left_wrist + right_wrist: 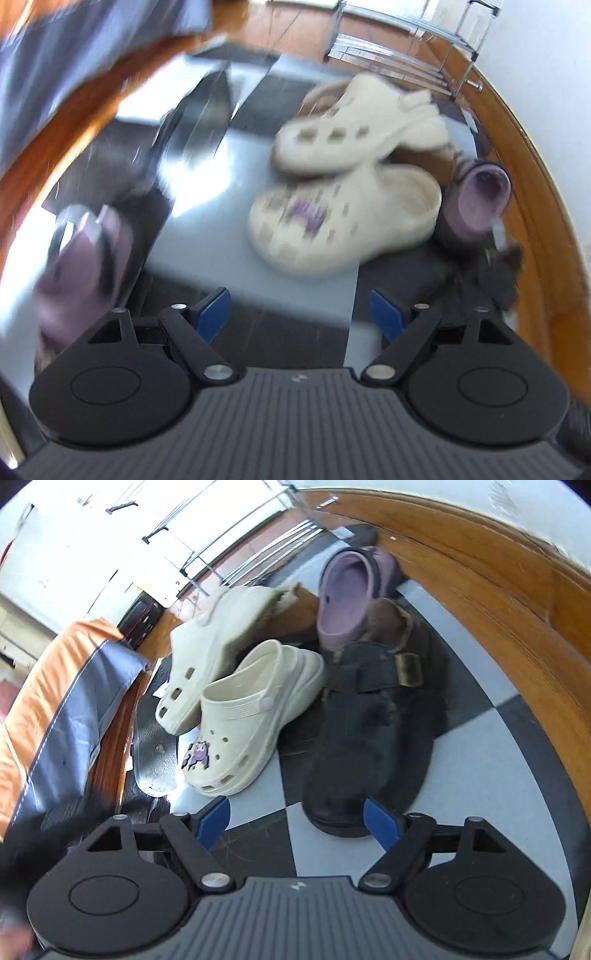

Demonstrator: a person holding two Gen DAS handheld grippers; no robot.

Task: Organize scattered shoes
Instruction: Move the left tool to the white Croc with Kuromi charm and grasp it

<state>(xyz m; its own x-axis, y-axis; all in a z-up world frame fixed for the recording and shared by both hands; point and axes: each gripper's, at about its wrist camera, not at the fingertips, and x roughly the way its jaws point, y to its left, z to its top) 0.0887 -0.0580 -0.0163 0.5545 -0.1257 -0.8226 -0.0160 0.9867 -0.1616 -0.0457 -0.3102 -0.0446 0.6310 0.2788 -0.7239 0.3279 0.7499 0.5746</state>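
In the blurred left wrist view, a cream clog with a purple charm lies on a grey and black checkered mat. A second cream clog rests tilted on a brown shoe. One purple clog stands at the right, another purple shoe at the left. My left gripper is open and empty, short of the charm clog. In the right wrist view, my right gripper is open, with the toe of a black buckled clog just ahead of its fingers. The charm clog, tilted cream clog and purple clog lie beyond.
A chrome wire rack stands behind the pile. A wooden border curves along the right of the mat. An orange and grey cloth lies at the left, and a black upturned sole beside the charm clog.
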